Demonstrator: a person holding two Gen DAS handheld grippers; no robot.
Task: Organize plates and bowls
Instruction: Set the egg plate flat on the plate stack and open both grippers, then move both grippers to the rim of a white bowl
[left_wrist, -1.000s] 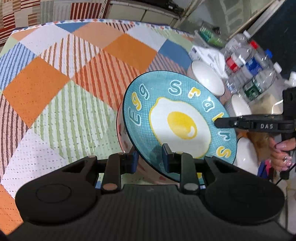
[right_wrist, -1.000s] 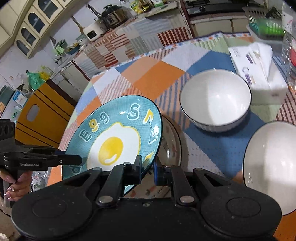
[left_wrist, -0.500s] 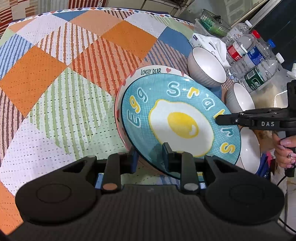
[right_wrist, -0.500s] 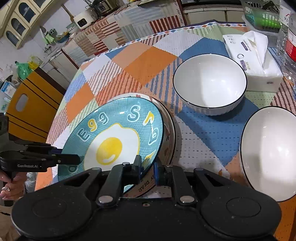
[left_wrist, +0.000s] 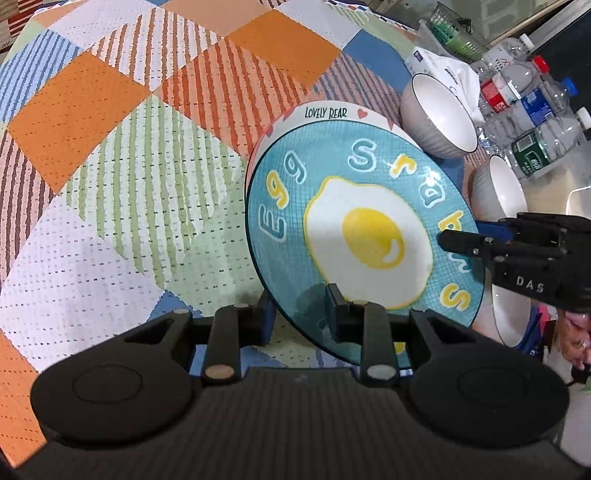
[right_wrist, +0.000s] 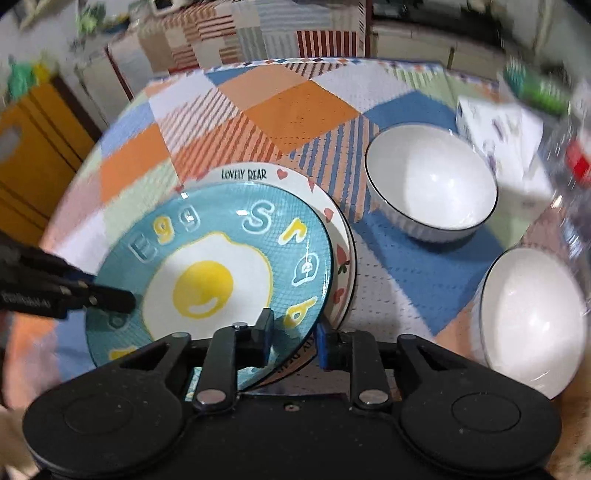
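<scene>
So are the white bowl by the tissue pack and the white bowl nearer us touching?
Apart. The right wrist view shows a clear stretch of blue tablecloth between the far bowl and the near bowl.

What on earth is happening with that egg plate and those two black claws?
A person is tidying dishes on a patchwork tablecloth with a hand-held claw in each hand. The blue egg plate is being set onto a white "Lovely Bear" plate. The left claw grips the egg plate's near rim. The right claw has just been opening, its fingers straddling the opposite rim with a visible gap. Two white bowls wait beside the stack.
</scene>
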